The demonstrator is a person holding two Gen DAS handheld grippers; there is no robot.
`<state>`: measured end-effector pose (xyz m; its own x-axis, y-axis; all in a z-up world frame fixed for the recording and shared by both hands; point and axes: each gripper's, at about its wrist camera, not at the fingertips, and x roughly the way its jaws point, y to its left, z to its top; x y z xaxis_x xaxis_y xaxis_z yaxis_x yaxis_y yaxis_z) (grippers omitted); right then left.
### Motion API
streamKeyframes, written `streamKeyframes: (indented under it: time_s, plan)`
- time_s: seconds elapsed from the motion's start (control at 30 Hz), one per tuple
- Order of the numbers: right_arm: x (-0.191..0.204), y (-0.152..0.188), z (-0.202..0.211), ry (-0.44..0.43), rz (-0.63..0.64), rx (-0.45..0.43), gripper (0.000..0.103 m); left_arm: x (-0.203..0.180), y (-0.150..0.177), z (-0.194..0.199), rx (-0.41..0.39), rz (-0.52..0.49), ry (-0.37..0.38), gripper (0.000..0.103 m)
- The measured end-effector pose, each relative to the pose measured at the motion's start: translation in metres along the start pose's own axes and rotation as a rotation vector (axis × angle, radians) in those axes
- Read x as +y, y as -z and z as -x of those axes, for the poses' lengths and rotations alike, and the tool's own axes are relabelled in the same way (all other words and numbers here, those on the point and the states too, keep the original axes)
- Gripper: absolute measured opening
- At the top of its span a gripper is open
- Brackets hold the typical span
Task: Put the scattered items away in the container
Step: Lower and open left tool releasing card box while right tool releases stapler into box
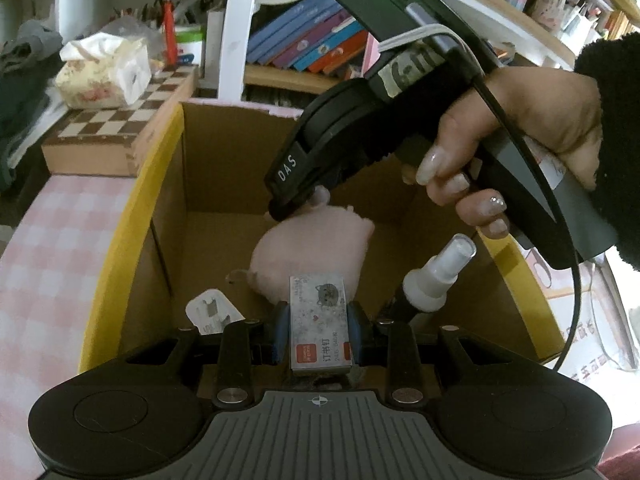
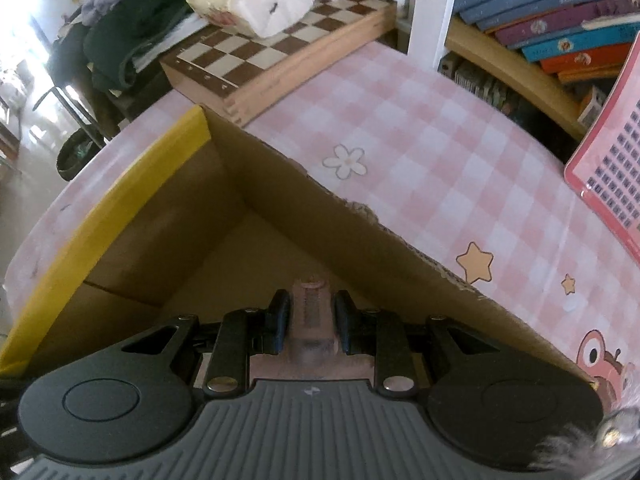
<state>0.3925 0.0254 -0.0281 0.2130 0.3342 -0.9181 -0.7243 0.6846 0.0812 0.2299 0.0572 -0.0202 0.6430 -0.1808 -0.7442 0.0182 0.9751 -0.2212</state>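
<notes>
Nearest the left wrist camera, the left gripper (image 1: 319, 328) is clamped on a small staple box (image 1: 320, 322) held over the open cardboard box (image 1: 120, 240), where a pink plush toy (image 1: 308, 252), a white plug (image 1: 212, 312) and a spray bottle (image 1: 436, 276) already lie. Beyond it the right gripper (image 2: 310, 322) pinches a small pinkish item (image 2: 312, 320) above the same box; it cannot be identified. Judging by this, tidying is well along, with two items left to drop. The tablecloth (image 2: 420, 152) shows no strays, though much of the table is out of view.
</notes>
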Motion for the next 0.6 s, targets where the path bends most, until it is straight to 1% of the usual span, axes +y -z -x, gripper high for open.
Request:
streamKeyframes:
  time_s: [0.13,0.23,0.33,0.37,0.43,0.5,0.6]
  plan:
    - [-0.001,0.002,-0.004,-0.003,-0.008,0.005,0.023,0.001,0.001,-0.004,0.016,0.007,-0.004,0.029]
    - [-0.002,0.003,-0.001,-0.003,-0.015,-0.01,0.024,0.002,0.002,-0.003,0.015,0.01,-0.01,0.029]
    - [-0.003,0.003,0.008,0.006,-0.03,-0.055,0.04,0.004,0.001,0.002,-0.005,0.029,-0.004,0.032]
    - [-0.004,0.003,0.012,0.004,-0.038,-0.068,0.04,0.005,0.001,0.004,-0.011,0.036,-0.003,0.038]
    - [-0.003,0.004,0.021,-0.005,-0.056,-0.089,0.04,0.006,0.001,0.01,-0.034,0.045,-0.009,0.043]
    - [0.0,0.007,0.033,-0.004,-0.062,-0.117,0.04,0.006,0.001,0.019,-0.058,0.044,-0.007,0.044]
    - [0.006,0.013,0.054,-0.006,-0.065,-0.165,0.041,0.003,0.002,0.037,-0.102,0.018,-0.005,0.045]
